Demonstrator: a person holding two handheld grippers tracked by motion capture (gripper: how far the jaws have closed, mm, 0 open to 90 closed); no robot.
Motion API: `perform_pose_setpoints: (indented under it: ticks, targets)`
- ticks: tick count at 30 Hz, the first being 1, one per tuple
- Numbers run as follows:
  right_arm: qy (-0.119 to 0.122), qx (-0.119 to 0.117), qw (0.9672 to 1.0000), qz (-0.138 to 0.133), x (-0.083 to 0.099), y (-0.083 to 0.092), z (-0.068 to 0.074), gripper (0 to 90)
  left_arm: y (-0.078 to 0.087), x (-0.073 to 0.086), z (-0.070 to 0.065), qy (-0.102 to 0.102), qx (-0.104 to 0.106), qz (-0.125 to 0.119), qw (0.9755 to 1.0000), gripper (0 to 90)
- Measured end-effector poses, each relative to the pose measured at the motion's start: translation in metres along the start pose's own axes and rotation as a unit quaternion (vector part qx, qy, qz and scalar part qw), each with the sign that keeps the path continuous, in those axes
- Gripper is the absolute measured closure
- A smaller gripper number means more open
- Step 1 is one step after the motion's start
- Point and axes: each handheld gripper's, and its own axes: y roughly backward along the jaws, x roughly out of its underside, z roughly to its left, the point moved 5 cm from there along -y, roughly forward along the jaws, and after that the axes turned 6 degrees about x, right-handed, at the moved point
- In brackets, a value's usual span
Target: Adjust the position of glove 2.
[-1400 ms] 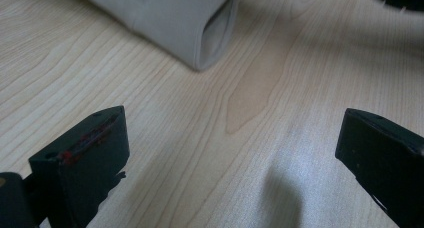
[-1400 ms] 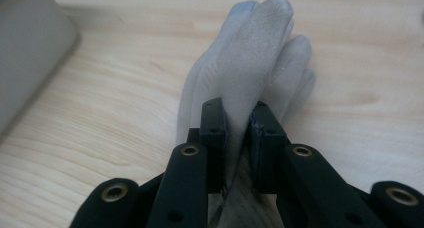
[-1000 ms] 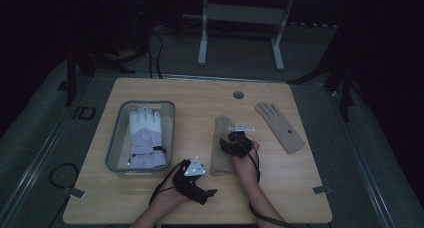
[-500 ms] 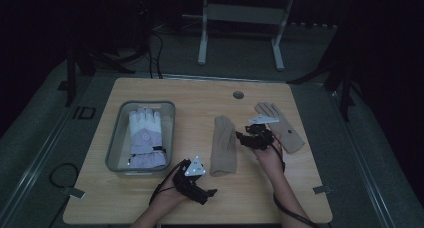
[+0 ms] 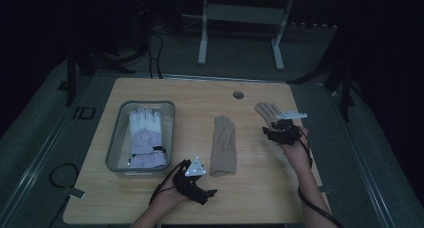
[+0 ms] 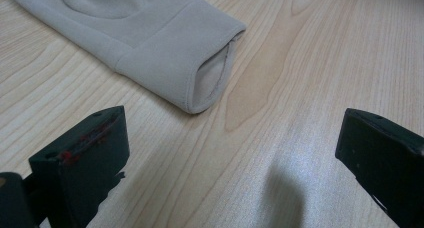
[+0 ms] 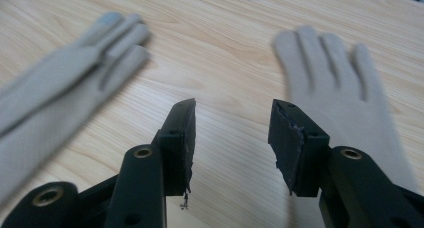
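Two beige gloves flat on desk [image 5: 250,95] — folded glove [image 5: 223,145] at centre, spread glove [image 5: 268,113] right, well apart.

Right gripper [image 5: 283,133] covers the flat glove's [image 5: 266,111] cuff.

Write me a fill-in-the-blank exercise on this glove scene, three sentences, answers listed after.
1. The white and lilac glove lies inside the clear ____.
2. The number of beige gloves lying on the bare table is ____.
3. The right hand-held gripper is over the flat beige glove, and between its jaws there is ____.

Missing words: bin; two; nothing
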Motion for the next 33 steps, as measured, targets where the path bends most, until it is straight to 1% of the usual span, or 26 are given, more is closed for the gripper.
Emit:
perform_pose_setpoints:
  ticks: [1, 2, 4, 5, 6, 7, 8, 9, 10, 11, 12, 13, 14, 15, 18, 19, 21, 23, 24, 25, 26, 28, 29, 30, 31, 33]
  targets:
    - [-0.004, 0.004, 1.0000, 0.004, 0.002, 0.001, -0.013, 53.5, 0.000, 0.000, 0.000, 0.001, 0.000, 0.001, 1.0000, 0.7]
    - [-0.004, 0.004, 1.0000, 0.004, 0.002, 0.001, -0.013, 53.5, 0.000, 0.000, 0.000, 0.001, 0.000, 0.001, 1.0000, 0.7]
    - [-0.010, 0.009, 0.9999, 0.004, 0.003, 0.002, -0.027, 53.2, 0.000, 0.000, 0.000, 0.000, -0.001, 0.001, 1.0000, 0.8]
    - [-0.012, 0.018, 0.9997, 0.011, 0.005, 0.001, -0.037, 51.6, 0.000, 0.000, 0.000, 0.000, -0.002, 0.001, 1.0000, 0.7]
    - [-0.012, 0.018, 0.9997, 0.011, 0.005, 0.001, -0.037, 51.6, 0.000, 0.000, 0.000, 0.000, -0.002, 0.001, 1.0000, 0.8]
    - [-0.013, 0.017, 0.9997, 0.012, 0.007, -0.001, -0.045, 50.5, 0.000, 0.000, 0.000, -0.001, -0.002, 0.001, 1.0000, 0.7]
    - [-0.013, 0.017, 0.9997, 0.012, 0.007, -0.001, -0.045, 50.5, 0.000, 0.000, 0.000, -0.001, -0.002, 0.001, 1.0000, 0.7]
    - [-0.009, 0.024, 0.9996, 0.014, 0.008, -0.004, -0.051, 48.2, 0.000, 0.000, 0.000, -0.001, -0.002, 0.001, 1.0000, 0.8]
    - [-0.009, 0.024, 0.9996, 0.014, 0.008, -0.004, -0.051, 48.2, 0.000, 0.000, 0.000, -0.001, -0.002, 0.001, 1.0000, 0.7]
    - [-0.011, 0.024, 0.9996, 0.012, 0.009, -0.007, -0.057, 47.9, 0.000, 0.000, 0.000, 0.000, -0.002, 0.002, 1.0000, 0.7]
    - [-0.011, 0.024, 0.9996, 0.012, 0.009, -0.007, -0.057, 47.9, 0.000, 0.000, 0.000, 0.000, -0.002, 0.002, 1.0000, 0.7]
    - [-0.017, 0.024, 0.9995, 0.011, 0.009, -0.011, -0.063, 47.9, 0.000, 0.000, 0.000, 0.000, -0.001, 0.002, 1.0000, 0.7]
    - [-0.017, 0.024, 0.9995, 0.011, 0.009, -0.011, -0.063, 47.9, 0.000, 0.000, 0.000, 0.000, -0.001, 0.002, 1.0000, 0.7]
    - [-0.022, 0.022, 0.9994, 0.013, 0.009, -0.017, -0.068, 47.8, 0.000, 0.000, 0.000, 0.000, -0.001, 0.002, 1.0000, 0.8]
    - [-0.022, 0.020, 0.9994, 0.014, 0.008, -0.022, -0.070, 45.9, 0.000, 0.000, 0.000, 0.001, -0.001, 0.001, 1.0000, 0.8]
    - [-0.032, 0.017, 0.9992, 0.016, 0.008, -0.028, -0.071, 44.4, 0.000, 0.000, 0.000, 0.002, 0.000, 0.000, 1.0000, 0.7]
    - [-0.029, 0.016, 0.9993, 0.018, 0.008, -0.031, -0.071, 43.5, 0.000, 0.000, 0.000, 0.002, -0.001, 0.001, 1.0000, 0.8]
    - [-0.029, 0.020, 0.9991, 0.025, 0.010, -0.038, -0.071, 43.3, 0.000, 0.000, 0.000, 0.002, 0.000, 0.001, 1.0000, 0.8]
    - [-0.030, 0.017, 0.9990, 0.029, 0.011, -0.041, -0.071, 44.6, 0.000, 0.000, 0.000, 0.001, 0.000, 0.002, 1.0000, 0.8]
    - [-0.030, 0.027, 0.9986, 0.035, 0.014, -0.046, -0.074, 46.4, 0.000, 0.000, 0.000, 0.001, -0.001, 0.002, 1.0000, 0.7]
    - [-0.030, 0.027, 0.9986, 0.035, 0.014, -0.046, -0.074, 46.4, 0.000, 0.000, 0.000, 0.002, 0.000, 0.002, 1.0000, 0.7]
    - [-0.029, 0.024, 0.9979, 0.053, 0.021, -0.054, -0.073, 46.5, 0.000, 0.001, 0.000, 0.001, 0.000, 0.003, 1.0000, 0.8]
    - [-0.029, 0.024, 0.9979, 0.053, 0.021, -0.054, -0.073, 46.5, 0.000, 0.001, 0.000, 0.001, 0.000, 0.003, 1.0000, 0.8]
    - [-0.041, 0.015, 0.9981, 0.043, 0.026, -0.058, -0.072, 47.8, 0.001, 0.001, 0.000, 0.001, 0.000, 0.002, 1.0000, 0.7]
    - [-0.041, 0.015, 0.9981, 0.043, 0.026, -0.058, -0.072, 47.8, 0.001, 0.001, 0.000, 0.001, 0.000, 0.002, 1.0000, 0.7]
    - [-0.044, 0.017, 0.9982, 0.037, 0.027, -0.059, -0.072, 50.8, 0.000, 0.001, 0.000, 0.000, 0.000, 0.004, 1.0000, 0.8]
